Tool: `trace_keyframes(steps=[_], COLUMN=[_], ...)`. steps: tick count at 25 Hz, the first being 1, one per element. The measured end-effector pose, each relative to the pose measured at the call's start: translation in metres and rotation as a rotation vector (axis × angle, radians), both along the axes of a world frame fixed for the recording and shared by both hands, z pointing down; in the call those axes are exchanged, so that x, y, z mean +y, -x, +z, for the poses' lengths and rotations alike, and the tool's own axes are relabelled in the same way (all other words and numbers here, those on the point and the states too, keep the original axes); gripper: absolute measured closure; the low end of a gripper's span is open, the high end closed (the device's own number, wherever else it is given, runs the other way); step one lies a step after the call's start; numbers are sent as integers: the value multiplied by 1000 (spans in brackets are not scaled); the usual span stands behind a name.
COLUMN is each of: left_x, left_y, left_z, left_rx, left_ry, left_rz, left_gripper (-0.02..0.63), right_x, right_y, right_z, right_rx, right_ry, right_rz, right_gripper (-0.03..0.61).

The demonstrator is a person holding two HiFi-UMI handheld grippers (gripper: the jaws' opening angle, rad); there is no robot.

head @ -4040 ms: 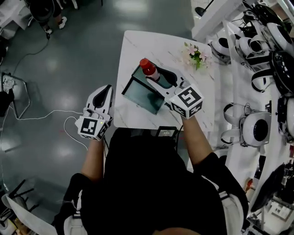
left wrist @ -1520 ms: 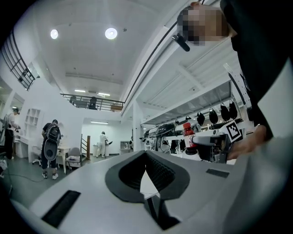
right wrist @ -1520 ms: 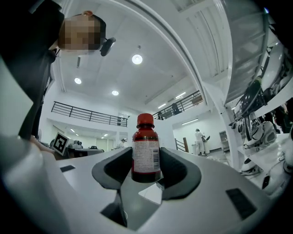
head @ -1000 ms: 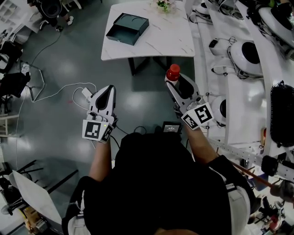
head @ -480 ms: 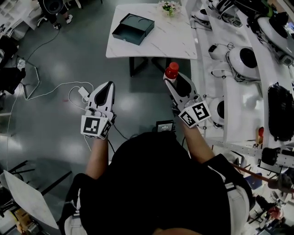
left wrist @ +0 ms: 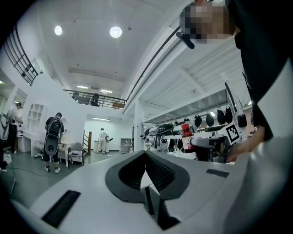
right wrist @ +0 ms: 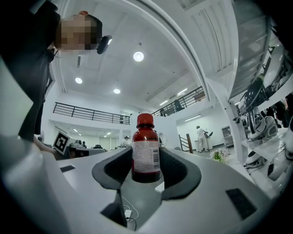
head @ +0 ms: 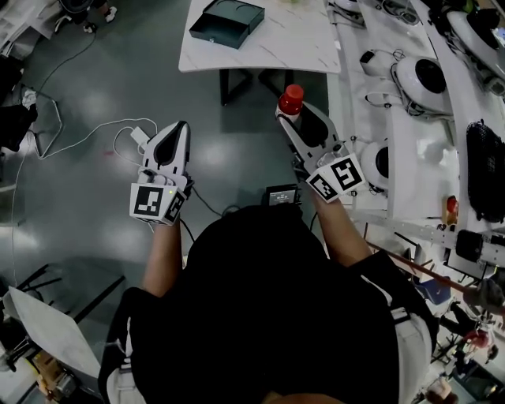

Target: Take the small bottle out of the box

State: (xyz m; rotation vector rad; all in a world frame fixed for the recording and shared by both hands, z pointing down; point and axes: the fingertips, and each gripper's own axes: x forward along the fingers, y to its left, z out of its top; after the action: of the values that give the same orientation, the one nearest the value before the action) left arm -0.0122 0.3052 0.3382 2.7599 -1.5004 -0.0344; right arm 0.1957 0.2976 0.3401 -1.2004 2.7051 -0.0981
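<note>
Head view: the right gripper (head: pixel 293 118) has its jaws clamped on the small bottle (head: pixel 291 98), a dark one with a red cap and a white label. It is held upright over the grey floor (head: pixel 95 102), well apart from the dark open box (head: pixel 227 21) on the white desk (head: pixel 292 43). Left gripper view: the left gripper (left wrist: pixel 146 157) has its jaws together with nothing between them.

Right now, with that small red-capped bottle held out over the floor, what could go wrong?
1. The right gripper holds the small dark red-capped bottle by its lower body only, above the hard grey floor: a slip could mean a fall.
2. The white cable loose on that floor could trip the person.
</note>
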Motion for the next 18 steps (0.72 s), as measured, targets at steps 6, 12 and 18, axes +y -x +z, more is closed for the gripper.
trace_keyframes(steps=[6,12,18], left_x=[11,13,10], left_y=[-13,-27,-47], left_z=[8,9,11], left_rx=[6,5,-5], left_ry=[31,43,47], left_rz=[24,34,37], left_gripper=[600,599,599], right_x=[10,11,9], right_y=[-10,-21,-41], right_z=[6,9,15], right_rx=[0,1,-8], right_ry=[23,34,47], right_rz=[9,6,4], right_gripper=[367,368,367])
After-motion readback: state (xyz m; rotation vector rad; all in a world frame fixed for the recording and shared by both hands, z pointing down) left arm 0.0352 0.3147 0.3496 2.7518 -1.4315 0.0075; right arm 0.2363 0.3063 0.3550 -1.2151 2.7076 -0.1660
